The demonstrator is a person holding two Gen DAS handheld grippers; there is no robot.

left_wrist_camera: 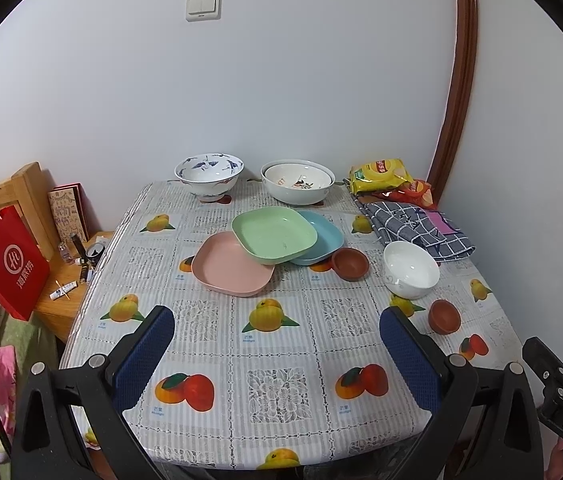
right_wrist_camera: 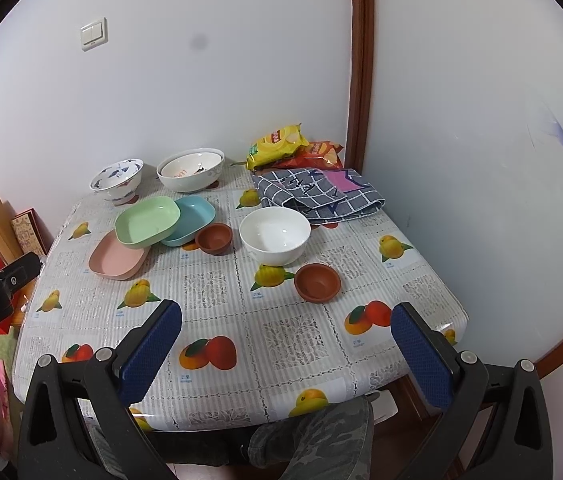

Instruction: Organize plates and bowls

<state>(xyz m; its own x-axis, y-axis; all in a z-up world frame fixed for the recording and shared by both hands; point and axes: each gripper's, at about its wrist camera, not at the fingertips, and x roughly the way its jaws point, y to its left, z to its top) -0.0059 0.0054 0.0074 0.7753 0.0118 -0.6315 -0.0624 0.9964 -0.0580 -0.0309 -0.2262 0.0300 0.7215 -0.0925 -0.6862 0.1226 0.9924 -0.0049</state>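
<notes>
On the fruit-print table a green plate leans on a pink plate and a blue plate. A white bowl and two small brown bowls sit to their right. A blue-patterned bowl and nested white bowls stand at the back. My left gripper is open and empty above the near table. My right gripper is open and empty near the front edge, the near brown bowl just ahead.
A checked cloth and snack bags lie at the back right corner by the wall. A red paper bag and a wooden side table with small items stand left of the table.
</notes>
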